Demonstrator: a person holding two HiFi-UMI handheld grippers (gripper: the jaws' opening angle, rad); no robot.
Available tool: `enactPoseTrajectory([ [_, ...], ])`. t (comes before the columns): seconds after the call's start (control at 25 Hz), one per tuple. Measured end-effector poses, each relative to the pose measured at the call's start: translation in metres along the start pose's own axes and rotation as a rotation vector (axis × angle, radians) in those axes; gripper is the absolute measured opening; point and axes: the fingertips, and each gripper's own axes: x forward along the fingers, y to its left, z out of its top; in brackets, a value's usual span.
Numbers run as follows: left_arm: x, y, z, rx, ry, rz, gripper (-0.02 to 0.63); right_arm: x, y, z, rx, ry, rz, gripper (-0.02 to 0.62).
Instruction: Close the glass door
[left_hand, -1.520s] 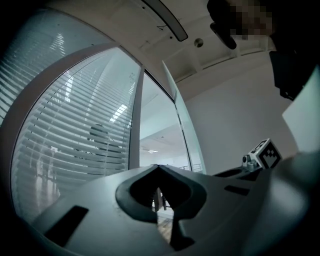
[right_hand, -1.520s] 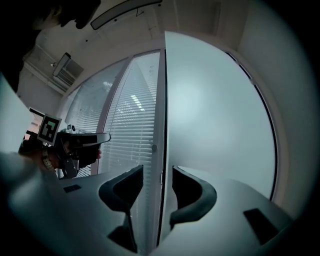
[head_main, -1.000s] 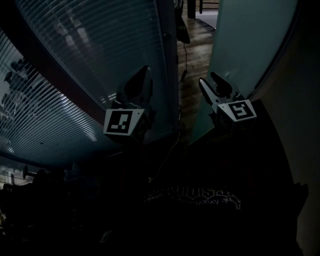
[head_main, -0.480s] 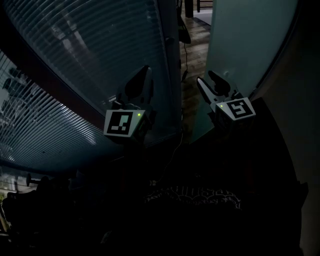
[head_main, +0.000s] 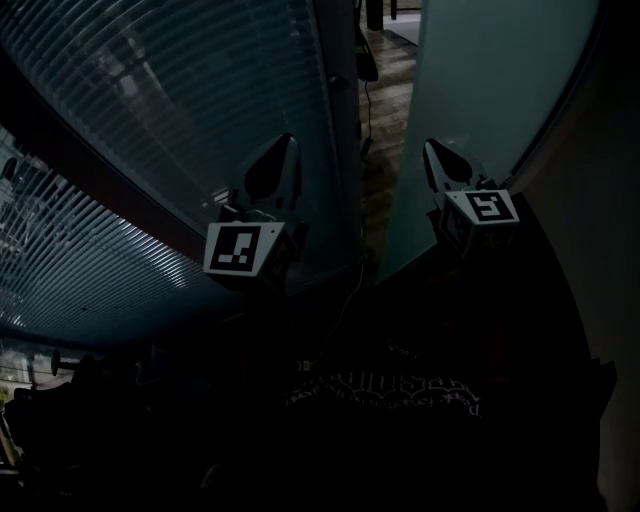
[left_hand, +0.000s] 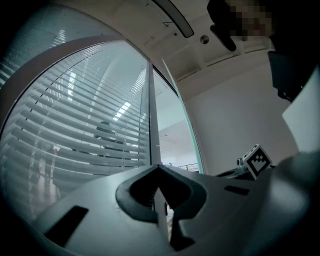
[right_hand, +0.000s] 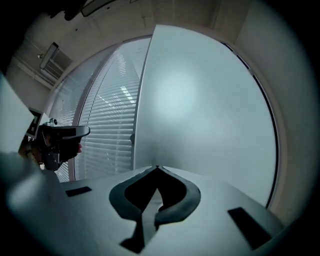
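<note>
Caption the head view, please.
Left gripper shut; right gripper, jaws just closed on nothing, near the edge of the frosted glass door.

We have the glass door on the right and the glass wall with blinds on the left. Between them stands the door post. Between the post and the free edge of the door a gap lies open, and through it the floor runs on behind. The left gripper is before the glass wall, just beside the post, on its left side. The right gripper is before the door, near its free edge. Its jaws have just closed, tip against tip, with nothing between them. Whether it touches the door we cannot tell. The gap lies between the two grippers. At the right of the door is a wall.
</note>
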Motion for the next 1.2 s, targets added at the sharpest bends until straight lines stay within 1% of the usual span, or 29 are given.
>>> enactPoseTrajectory([
  [0.12, 0.010, 0.007, 0.000, 0.005, 0.004, 0.015, -0.005, 0.012, 0.002, 0.000, -0.011, 0.010, 0.038, 0.003],
  [0.2, 0.021, 0.014, -0.001, 0.010, 0.010, 0.025, -0.005, 0.019, -0.001, 0.001, -0.001, 0.011, 0.064, 0.003],
  [0.4, 0.025, 0.012, 0.003, 0.019, -0.004, 0.039, -0.005, 0.018, 0.003, 0.000, -0.015, 0.014, 0.107, 0.003],
  [0.72, 0.040, 0.011, 0.001, 0.023, -0.003, 0.049, -0.005, 0.042, 0.006, 0.002, -0.046, 0.024, 0.141, 0.003],
  [1.2, 0.048, 0.019, -0.001, 0.031, 0.003, 0.093, -0.005, 0.068, 0.006, 0.004, -0.032, 0.018, 0.171, 0.003],
])
